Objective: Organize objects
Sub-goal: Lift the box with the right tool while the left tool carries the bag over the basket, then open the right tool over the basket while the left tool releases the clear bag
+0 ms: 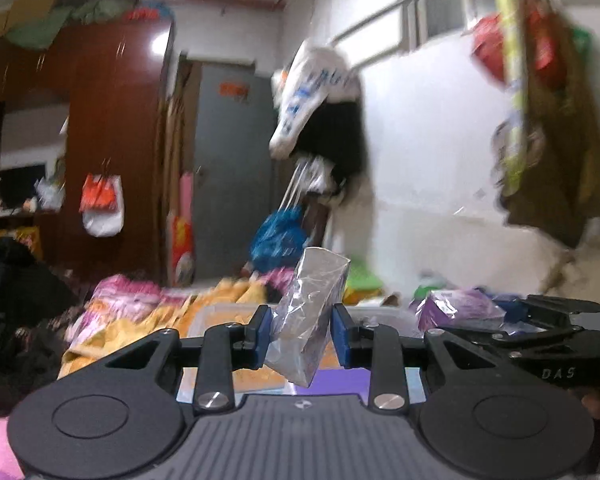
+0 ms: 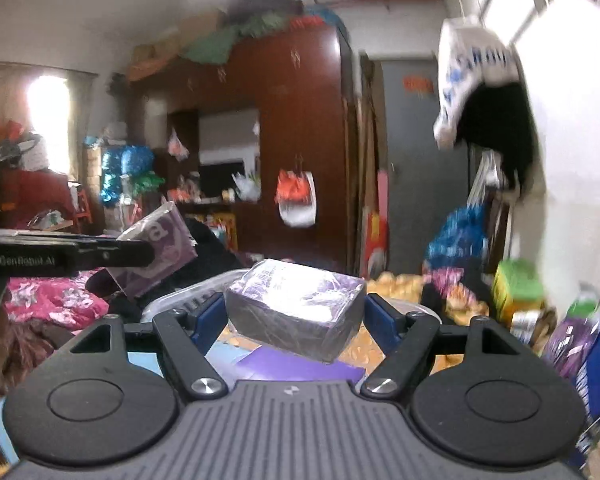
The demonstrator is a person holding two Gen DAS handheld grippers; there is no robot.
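Observation:
My left gripper point(image 1: 300, 336) is shut on a purple tissue pack point(image 1: 312, 308) in clear wrap, which stands on end and tilts between the blue pads. My right gripper point(image 2: 296, 316) is shut on a second wrapped purple pack point(image 2: 296, 304), held flat across its width. Both are raised above a clear plastic bin point(image 1: 216, 316) with a purple item point(image 2: 296, 364) inside it. Each view catches the other hand's tool: the right gripper point(image 1: 512, 318) with its pack point(image 1: 456, 308) at the right, the left gripper point(image 2: 140, 252) with its pack point(image 2: 160, 244) at the left.
The bin point(image 2: 196, 292) rests on a bed with yellow and pink floral bedding point(image 1: 140, 312). A dark wooden wardrobe point(image 2: 300, 120) and a grey door point(image 1: 232, 168) stand behind. Bags hang on the white wall point(image 1: 316, 92). A green box point(image 2: 516, 284) and packets lie at the right.

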